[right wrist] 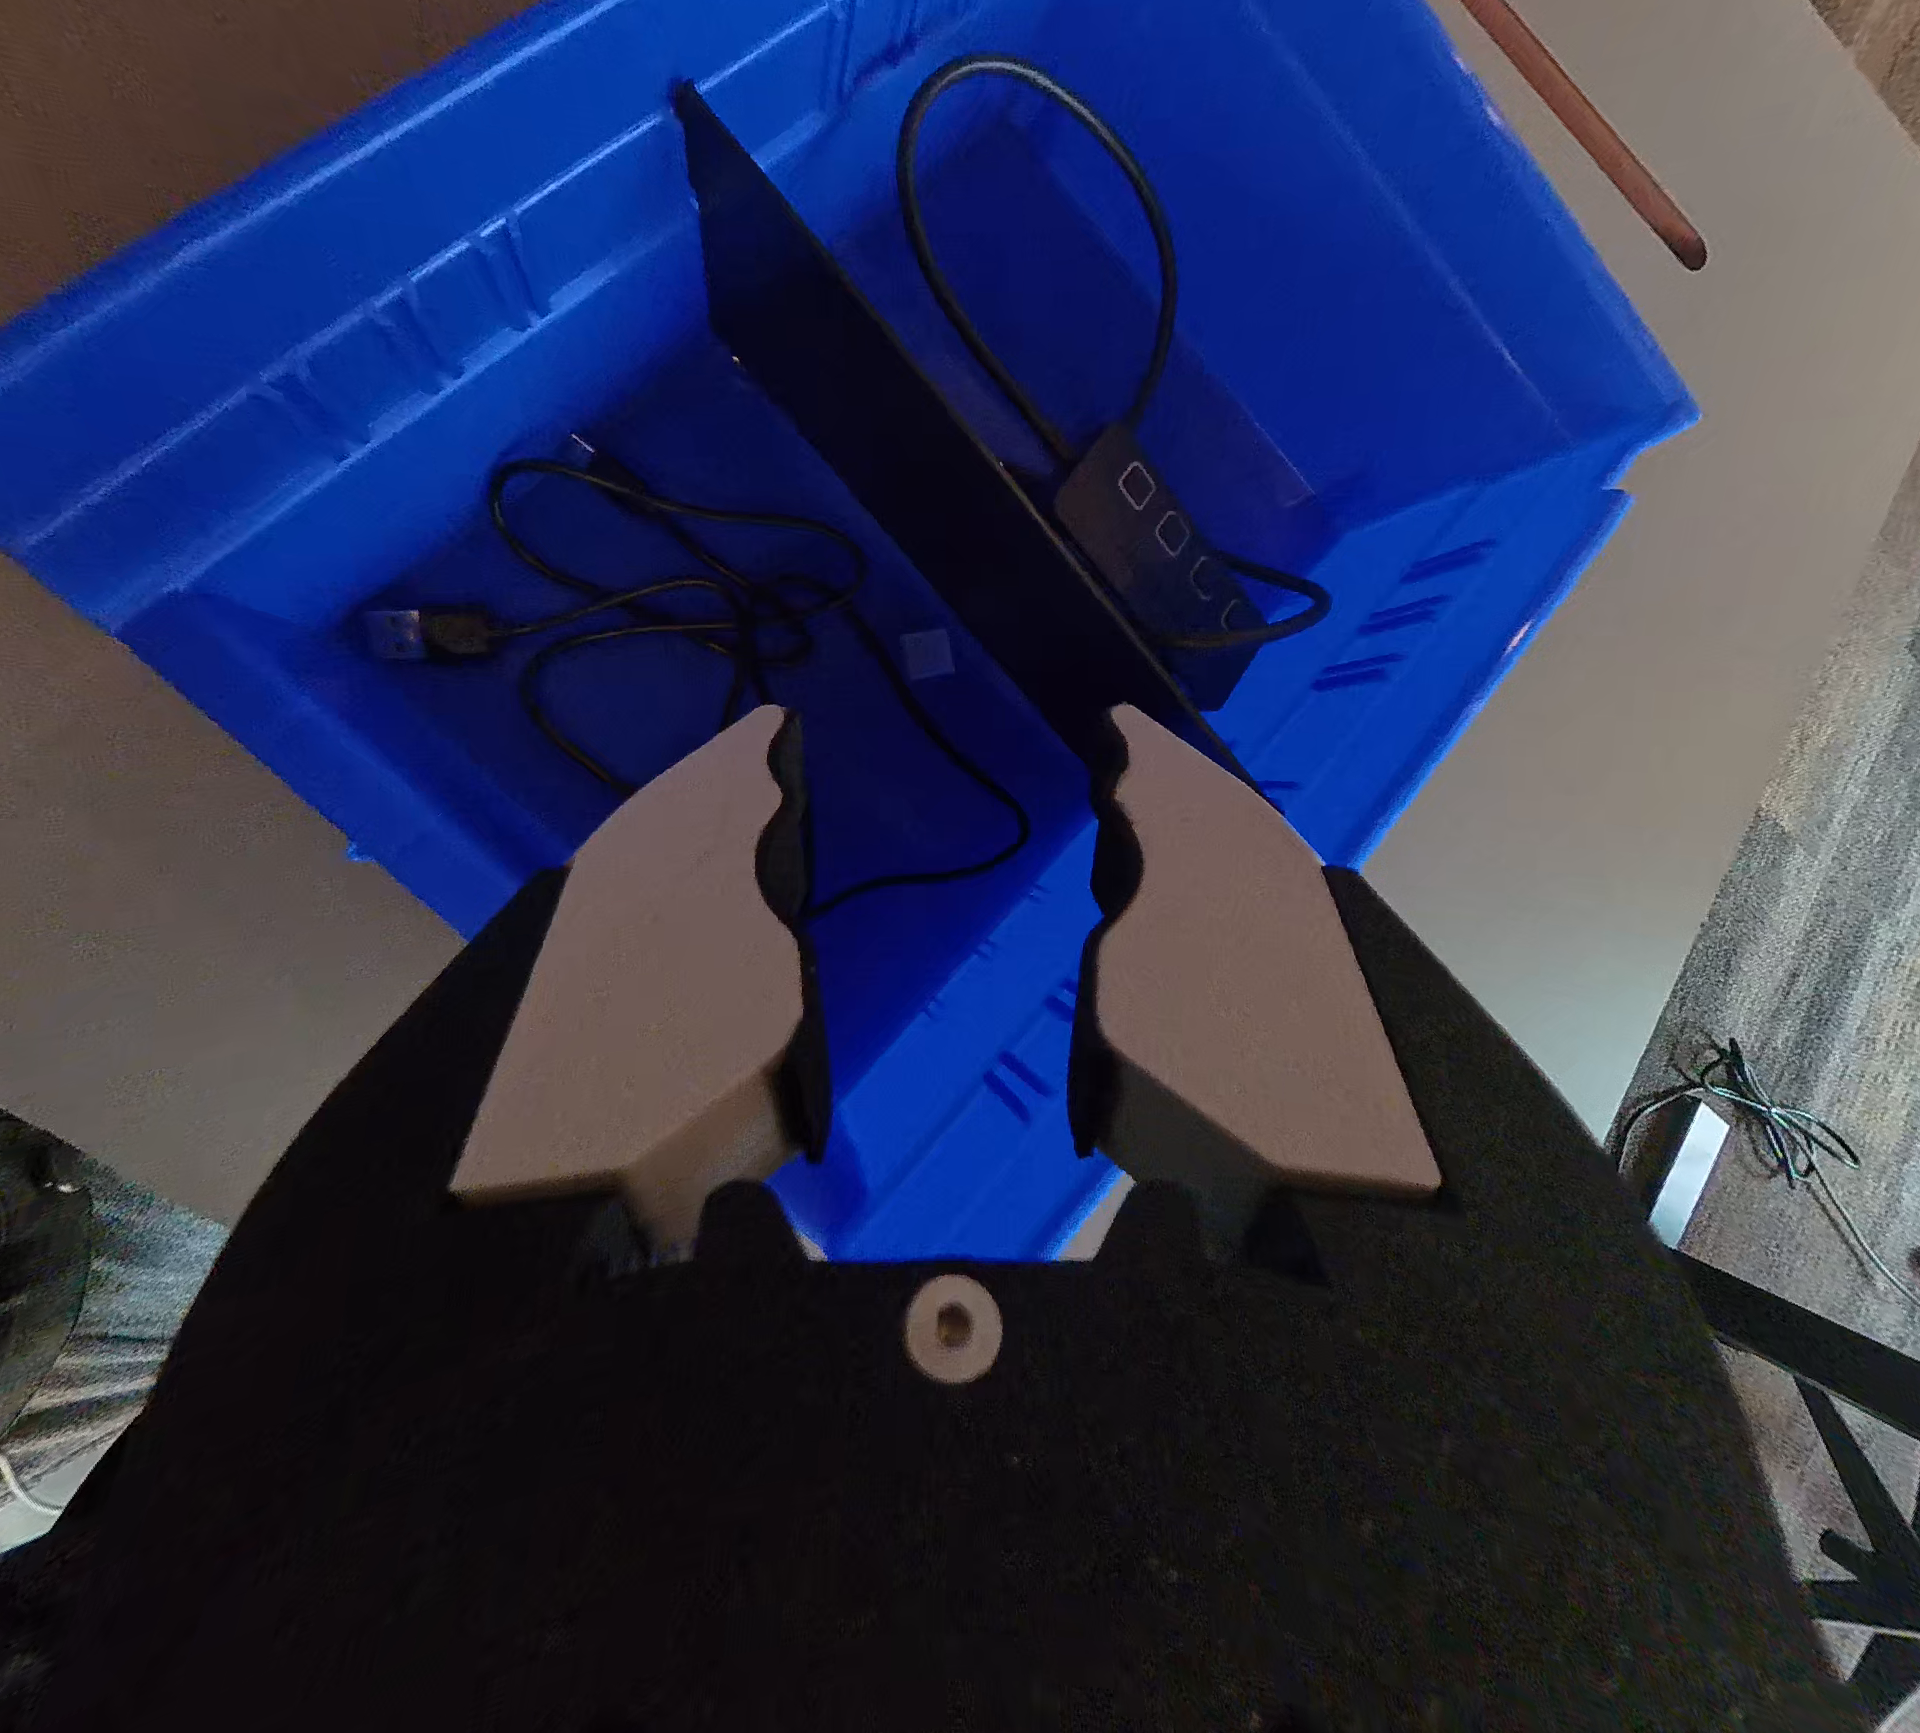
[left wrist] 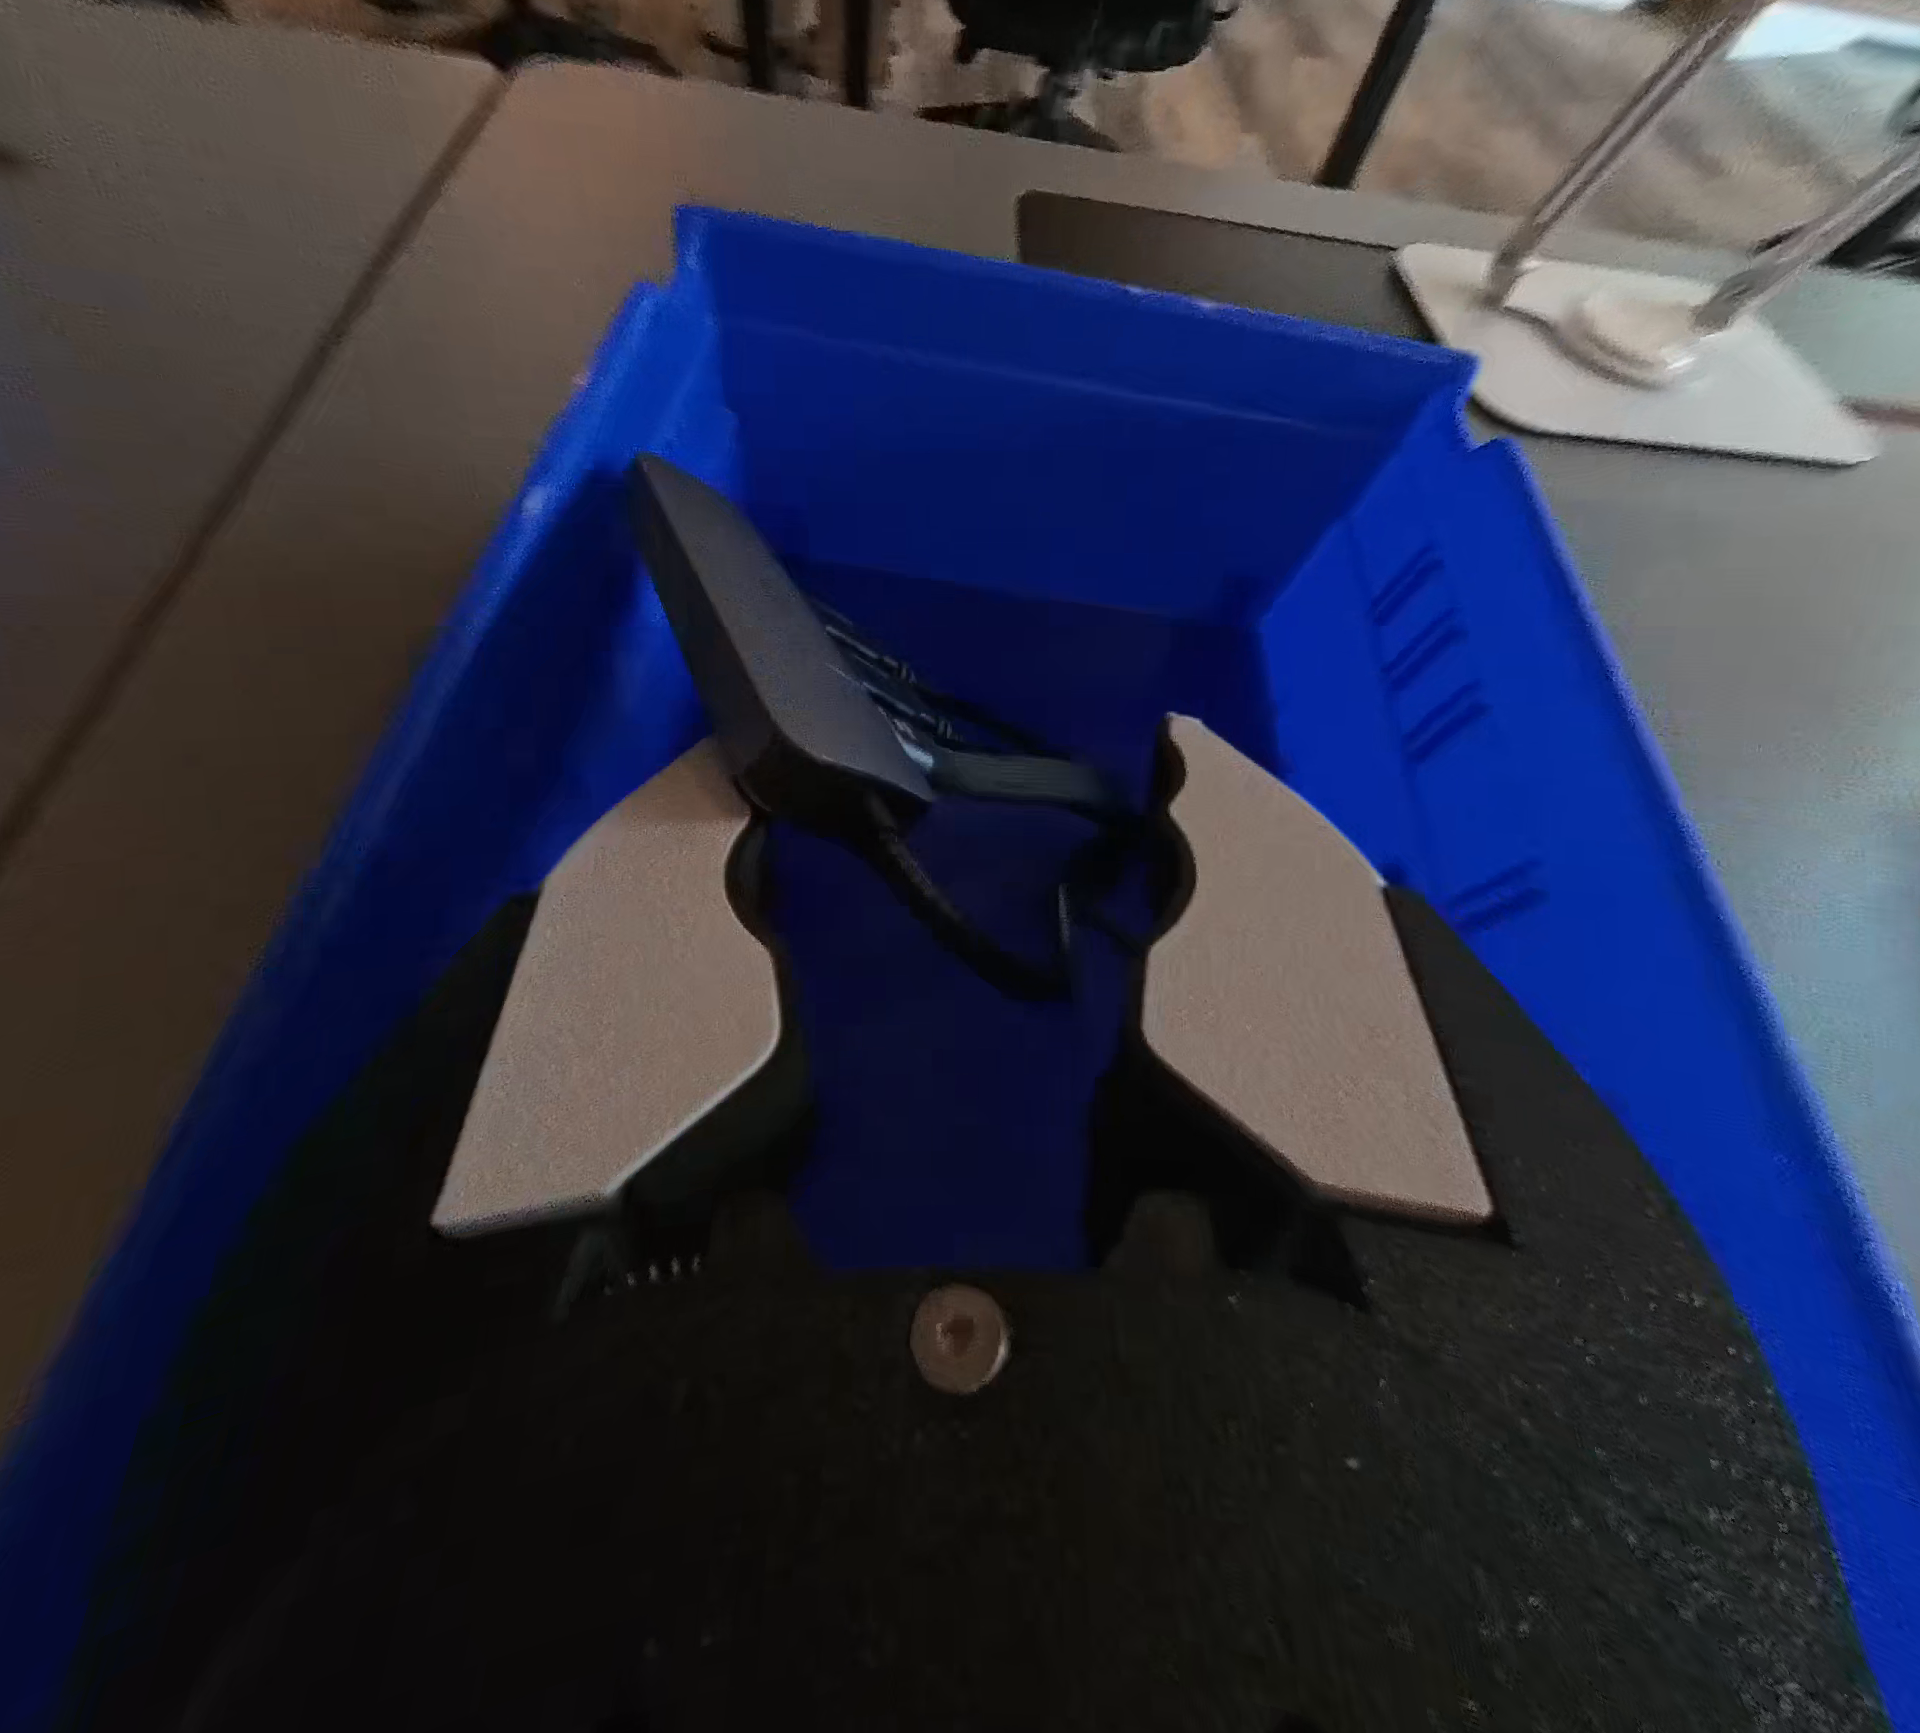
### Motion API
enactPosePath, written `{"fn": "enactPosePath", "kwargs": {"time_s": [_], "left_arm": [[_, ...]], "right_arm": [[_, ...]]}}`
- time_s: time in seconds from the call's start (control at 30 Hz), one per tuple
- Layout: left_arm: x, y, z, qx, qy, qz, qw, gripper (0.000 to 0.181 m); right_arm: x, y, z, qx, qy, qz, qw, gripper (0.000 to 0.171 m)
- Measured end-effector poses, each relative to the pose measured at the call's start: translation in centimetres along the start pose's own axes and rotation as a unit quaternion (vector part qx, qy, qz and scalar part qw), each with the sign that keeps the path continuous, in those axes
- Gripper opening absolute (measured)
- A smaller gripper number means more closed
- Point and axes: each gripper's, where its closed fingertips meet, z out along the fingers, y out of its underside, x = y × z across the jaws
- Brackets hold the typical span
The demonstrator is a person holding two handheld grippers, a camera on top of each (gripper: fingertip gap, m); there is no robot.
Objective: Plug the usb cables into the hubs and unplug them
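Reaching into the blue bin (left wrist: 1039, 436), my left gripper (left wrist: 951, 769) stands spread, its left fingertip touching a dark USB hub (left wrist: 769, 644) propped against the bin's left wall. My right gripper (right wrist: 945, 738) hovers spread above the black divider (right wrist: 883, 426); a loose USB cable (right wrist: 665, 603) lies left of it, another hub (right wrist: 1164, 530) right.

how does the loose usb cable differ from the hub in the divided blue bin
The loose usb cable lies left of the black divider; the hub lies right of it, close against it. The cable is thin and tangled in several small loops; the hub is a flat block trailing one wide loop. Both are black and rest on the floor of the blue bin.
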Motion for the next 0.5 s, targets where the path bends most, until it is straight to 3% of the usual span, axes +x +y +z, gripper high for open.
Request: {"fn": "enactPosePath", "kwargs": {"time_s": [0.1,0.2,0.4,0.5], "left_arm": [[-0.1,-1.2,-1.1,0.021,-0.033,0.059,0.998,0.07],[0.9,-1.6,-1.9,0.022,-0.011,0.087,0.996,0.072],[1.4,-1.7,-2.5,0.023,0.0,0.131,0.991,0.102],[2.1,-3.1,-4.0,0.062,0.02,0.14,0.988,0.101]], "right_arm": [[0.1,0.0,-0.1,0.001,0.002,0.001,1.0,0.053],[0.1,0.1,-0.2,0.002,0.003,0.002,1.0,0.053],[0.1,0.1,-0.4,0.003,0.004,0.001,1.0,0.053],[0.2,0.1,-0.4,0.003,0.005,0.002,1.0,0.053]]}}
